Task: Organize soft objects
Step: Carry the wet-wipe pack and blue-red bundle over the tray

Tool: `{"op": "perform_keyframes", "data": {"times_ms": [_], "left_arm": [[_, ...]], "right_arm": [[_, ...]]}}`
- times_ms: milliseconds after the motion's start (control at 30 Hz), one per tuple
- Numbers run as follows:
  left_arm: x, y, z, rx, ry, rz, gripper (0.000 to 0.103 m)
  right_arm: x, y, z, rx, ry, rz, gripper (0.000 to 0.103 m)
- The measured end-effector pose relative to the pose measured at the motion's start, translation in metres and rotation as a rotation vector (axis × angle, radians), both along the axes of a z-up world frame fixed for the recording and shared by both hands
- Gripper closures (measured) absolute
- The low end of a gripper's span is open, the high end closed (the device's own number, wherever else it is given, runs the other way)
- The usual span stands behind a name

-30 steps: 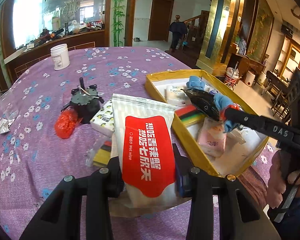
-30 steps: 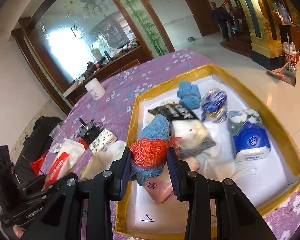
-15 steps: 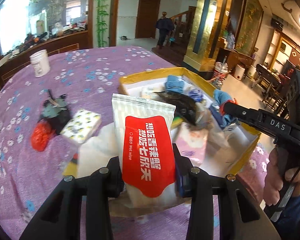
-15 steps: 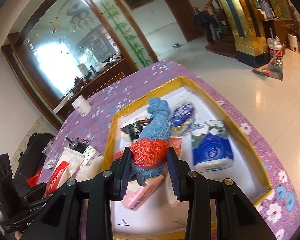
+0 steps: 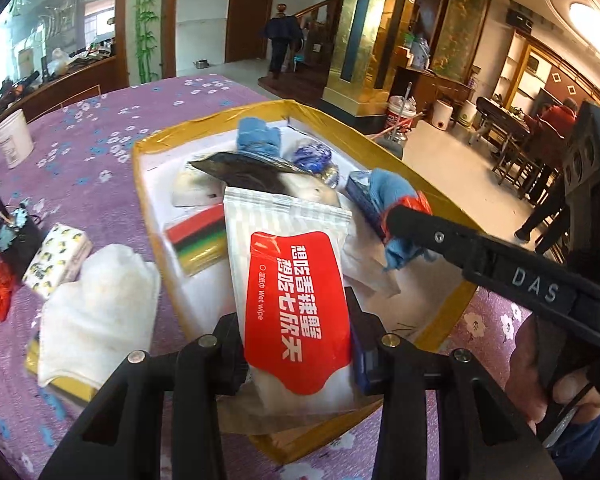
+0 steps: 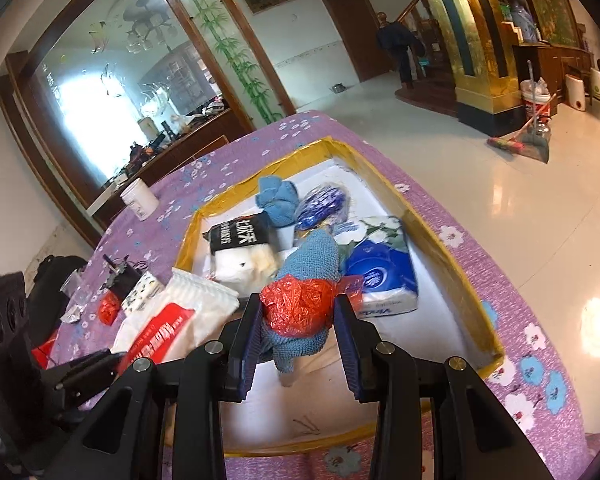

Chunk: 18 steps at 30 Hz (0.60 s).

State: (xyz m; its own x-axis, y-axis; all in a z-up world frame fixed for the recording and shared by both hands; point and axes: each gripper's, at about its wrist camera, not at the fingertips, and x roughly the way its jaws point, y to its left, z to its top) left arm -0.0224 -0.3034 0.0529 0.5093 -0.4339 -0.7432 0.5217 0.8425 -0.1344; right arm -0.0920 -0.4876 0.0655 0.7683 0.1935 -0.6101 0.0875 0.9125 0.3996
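Over the gold-rimmed box (image 5: 440, 200) both of your grippers carry a load. Your left gripper (image 5: 296, 352) has its jaws clamped on a wet-wipe pack (image 5: 292, 292) with a red label, gripped low down so most of its length sticks out ahead, above the near end of the box. Your right gripper (image 6: 296, 332) has its jaws clamped on a blue cloth (image 6: 312, 260) with a red crinkly bag (image 6: 300, 304) bunched around it, also above the box.

What could go wrong:

- The two grippers sit close together in the left view — the right one's finger crosses just beside the pack's top corner. Lower both at once and you could knock one load out of the other's grip.
- The pack hangs over the near wall of the box. Let go too early and it may land on the rim and tip out onto the tabletop (image 5: 100, 128).
- The box is already crowded — a blue tissue pack (image 6: 384, 272), a black packet (image 6: 240, 234), a striped sponge (image 5: 198, 240). A long pack dropped on top may slide or ride above the rim.
- The red bag looks slippery, so the cloth may slip free and fall separately.
- A white towel (image 5: 96, 312) and a small patterned tissue pack (image 5: 58, 260) wait beside the box; a low sweep of your left arm could drag them.
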Motion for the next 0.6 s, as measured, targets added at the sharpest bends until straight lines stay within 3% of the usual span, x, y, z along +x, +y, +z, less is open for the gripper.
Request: {"op": "perform_keyframes", "data": {"times_ms": [600], "left_arm": [[-0.003, -0.01, -0.012, 0.012, -0.052, -0.059, 0.064]], "right_arm": [[0.011, 0.022, -0.009, -0.175, 0.013, -0.01, 0.064]]}}
